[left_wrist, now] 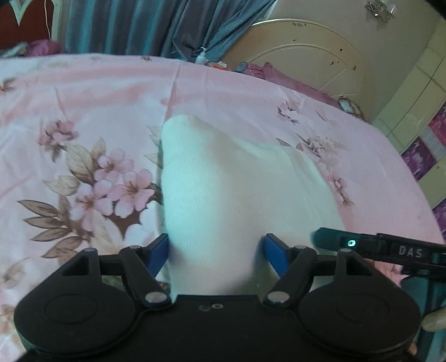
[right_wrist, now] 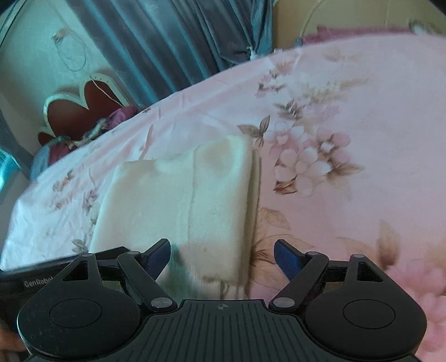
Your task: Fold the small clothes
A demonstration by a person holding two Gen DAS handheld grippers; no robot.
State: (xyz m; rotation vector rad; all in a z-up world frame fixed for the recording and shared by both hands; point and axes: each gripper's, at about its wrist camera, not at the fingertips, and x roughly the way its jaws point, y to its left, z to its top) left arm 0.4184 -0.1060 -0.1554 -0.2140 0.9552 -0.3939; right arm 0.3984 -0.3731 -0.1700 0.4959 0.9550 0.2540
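Note:
A small white knitted garment [left_wrist: 211, 189] lies folded on the pink floral bedsheet [left_wrist: 83, 117]. In the left wrist view it runs between my left gripper's [left_wrist: 217, 250] blue fingers [left_wrist: 160, 250], which stand wide apart around it without pinching. The right gripper's body shows at the right edge of that view [left_wrist: 390, 247]. In the right wrist view the garment [right_wrist: 181, 200] looks cream and folded in layers. My right gripper [right_wrist: 223, 256] is open over its near right edge, with the left finger [right_wrist: 159, 254] above the cloth and the right one above the sheet [right_wrist: 362, 139].
Teal curtains [left_wrist: 133, 25] hang behind the bed. A cream arched cupboard door [left_wrist: 306, 55] stands at the back right in the left wrist view. A red heart-shaped headboard [right_wrist: 83, 105] and bundled purple cloth [right_wrist: 117, 117] are at the bed's far left corner.

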